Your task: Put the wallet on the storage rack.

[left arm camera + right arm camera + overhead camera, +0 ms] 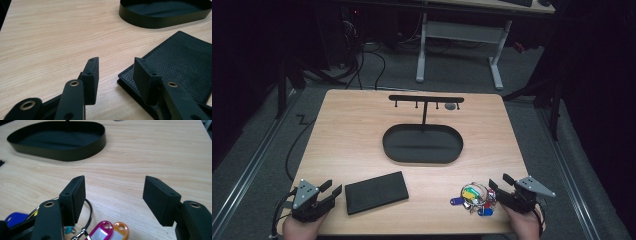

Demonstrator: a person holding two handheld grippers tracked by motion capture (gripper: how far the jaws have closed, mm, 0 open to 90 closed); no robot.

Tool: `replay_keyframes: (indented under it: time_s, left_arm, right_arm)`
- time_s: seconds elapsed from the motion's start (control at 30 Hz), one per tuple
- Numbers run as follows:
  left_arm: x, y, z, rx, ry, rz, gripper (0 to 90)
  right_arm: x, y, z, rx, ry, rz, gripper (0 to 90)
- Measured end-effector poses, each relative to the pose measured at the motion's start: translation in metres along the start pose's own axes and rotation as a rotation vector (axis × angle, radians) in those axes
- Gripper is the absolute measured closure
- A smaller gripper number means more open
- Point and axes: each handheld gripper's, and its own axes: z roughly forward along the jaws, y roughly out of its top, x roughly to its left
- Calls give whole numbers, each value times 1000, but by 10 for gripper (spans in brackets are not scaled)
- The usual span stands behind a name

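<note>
left claw (115, 72) gapes empty above the black wallet's (180, 62) corner.

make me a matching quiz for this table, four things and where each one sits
Things:
1. wallet
2. keys
3. tray
4. hook rack

Places:
A. middle of the table
B. standing at the tray's far side
C. near edge, by the open right gripper
D. near edge, by the open left gripper

Pairs: 1-D, 2-C, 3-A, 4-B
</note>
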Motion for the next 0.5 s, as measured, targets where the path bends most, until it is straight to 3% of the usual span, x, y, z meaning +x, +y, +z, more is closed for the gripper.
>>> replay_keyframes:
  time_s: [0.17, 0.23, 0.27, 0.5]
  left_arm:
    - [-4, -1, 5, 26, -11, 19, 564]
    - [-5, -2, 8, 46, -20, 23, 562]
    - [-6, -3, 8, 57, -15, 45, 562]
    - [-7, -4, 4, 57, -2, 60, 564]
  right_arm:
    - [7, 2, -2, -20, -9, -72, 345]
    - [8, 2, -2, -18, -7, -74, 345]
    - [9, 2, -2, -11, -6, -79, 347]
    - [8, 2, 3, 0, -6, -73, 353]
